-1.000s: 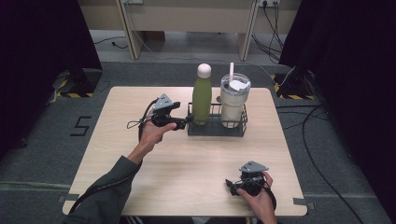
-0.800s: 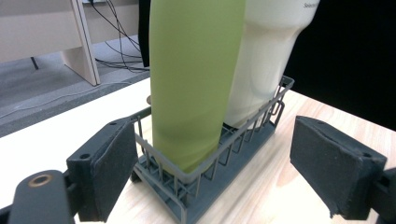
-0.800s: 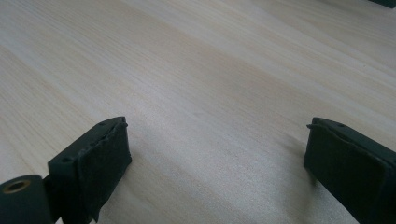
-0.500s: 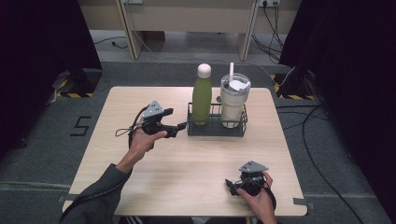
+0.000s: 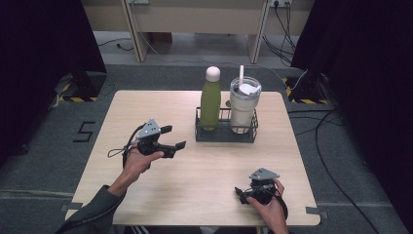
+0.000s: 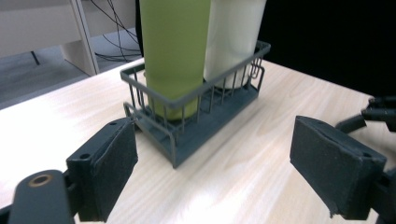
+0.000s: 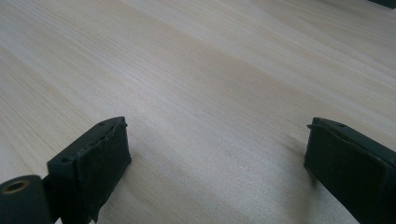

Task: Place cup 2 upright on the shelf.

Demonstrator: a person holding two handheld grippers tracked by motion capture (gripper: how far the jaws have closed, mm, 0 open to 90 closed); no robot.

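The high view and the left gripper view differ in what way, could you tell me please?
High view alone: the green bottle's pale cap, the tumbler's lid and straw, the left tool open, apart from the wire rack, and the right tool near the table's front edge. Left gripper view alone: the left tool's two pads, nothing between them. Both: the green bottle and white tumbler upright in the rack on the wooden table.

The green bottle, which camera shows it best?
The high view: the green bottle stands whole, cap to base, in the wire rack. The left gripper view gives its lower body close up, the top cropped. The right gripper view looks at bare table.
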